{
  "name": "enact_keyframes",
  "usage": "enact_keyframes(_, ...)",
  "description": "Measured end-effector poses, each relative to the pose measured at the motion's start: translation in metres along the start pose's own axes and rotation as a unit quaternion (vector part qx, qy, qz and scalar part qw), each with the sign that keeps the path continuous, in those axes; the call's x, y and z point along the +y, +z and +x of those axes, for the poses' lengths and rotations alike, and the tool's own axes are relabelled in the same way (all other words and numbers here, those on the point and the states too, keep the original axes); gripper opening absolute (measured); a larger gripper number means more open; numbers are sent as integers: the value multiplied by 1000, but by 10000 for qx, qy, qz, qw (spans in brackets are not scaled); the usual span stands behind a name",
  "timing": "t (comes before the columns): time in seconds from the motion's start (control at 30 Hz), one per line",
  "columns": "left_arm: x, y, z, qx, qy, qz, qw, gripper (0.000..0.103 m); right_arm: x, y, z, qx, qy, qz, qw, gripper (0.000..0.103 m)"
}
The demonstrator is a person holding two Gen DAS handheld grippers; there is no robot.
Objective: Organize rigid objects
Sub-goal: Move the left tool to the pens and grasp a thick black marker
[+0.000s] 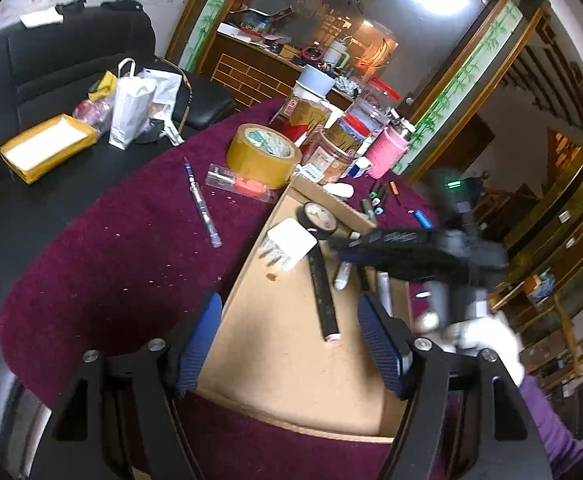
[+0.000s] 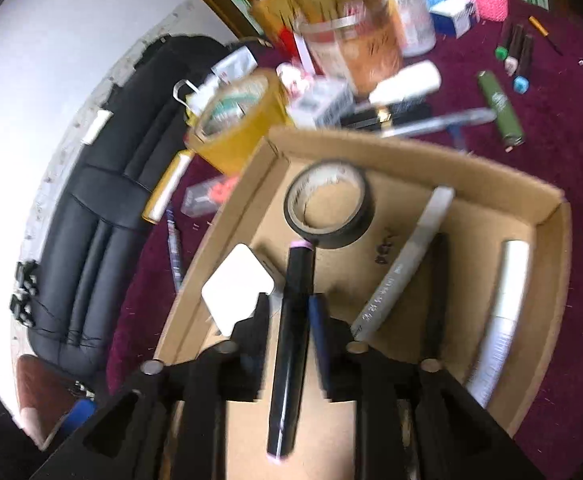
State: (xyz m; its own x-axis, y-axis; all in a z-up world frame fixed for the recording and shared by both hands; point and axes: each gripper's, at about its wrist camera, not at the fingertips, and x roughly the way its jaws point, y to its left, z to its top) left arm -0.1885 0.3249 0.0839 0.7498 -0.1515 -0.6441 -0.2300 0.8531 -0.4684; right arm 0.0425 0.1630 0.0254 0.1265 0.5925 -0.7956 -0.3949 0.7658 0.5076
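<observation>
A shallow cardboard box (image 1: pixel 291 360) (image 2: pixel 471 168) lies on the maroon table. It holds a black tape roll (image 2: pixel 329 210), a white square adapter (image 2: pixel 237 290), a long black marker (image 2: pixel 291 340), a grey marker (image 2: pixel 403 264), a white tube (image 2: pixel 503 312) and a dark pen. My left gripper (image 1: pixel 291 340) is open and empty above the box's near end. My right gripper (image 2: pixel 291 344) hangs over the box with its jaws apart on both sides of the black marker; it also shows in the left wrist view (image 1: pixel 411 248), blurred.
Loose on the cloth are a blue pen (image 1: pixel 201 202), a clear case with orange parts (image 1: pixel 239 184), a big yellow tape roll (image 1: pixel 263 154), several small markers and batteries (image 2: pixel 507 80), jars and a pink cup (image 1: pixel 385 152). A black chair (image 1: pixel 51 64) holds a yellow box.
</observation>
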Motion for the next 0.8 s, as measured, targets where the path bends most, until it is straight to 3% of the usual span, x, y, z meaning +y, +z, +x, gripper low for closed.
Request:
enact_keyframes(0.03,-2,-2,0,-16,119,83,9999,72,-4,-1,-12,-94,70,10,9999,52)
enact_keyframes(0.13,-8,-10,0,-21,316,257,9992,73,-18,-9,-59,-628,-188,-120,9978,60)
enact_keyframes(0.23,-12,-16,4,99,296,320,9990,73,-33,-25,-110,-1225,-759,-431,9886,68)
enact_keyframes(0.3,-18,-21,9,204,258,361,9988,73,-44,-40,-144,-1706,-1230,-614,9757,74)
enact_keyframes(0.37,-26,-25,14,301,172,385,9987,73,-57,-62,-183,-2339,-1888,-806,9503,85)
enact_keyframes(0.43,-35,-29,19,389,75,415,9984,73,-70,-81,-212,-3012,-2550,-901,9144,103)
enact_keyframes(0.47,-41,-31,21,427,32,432,9982,73,-80,-94,-228,-3382,-2863,-892,8920,103)
enact_keyframes(0.53,-56,-35,25,490,-47,515,9975,73,-106,-110,-247,-3755,-3171,-776,8674,103)
enact_keyframes(0.57,-65,-37,27,523,-73,581,9969,73,-125,-111,-254,-3669,-3272,-564,8690,103)
enact_keyframes(0.63,-79,-41,31,566,-113,691,9959,73,-168,-107,-263,-3160,-3086,16,8972,103)
enact_keyframes(0.7,-94,-44,36,638,-139,808,9946,73,-204,-106,-270,-2946,-2841,498,9111,103)
enact_keyframes(0.8,-118,-51,45,796,-221,982,9917,73,-242,-110,-278,-2967,-2906,960,9046,103)
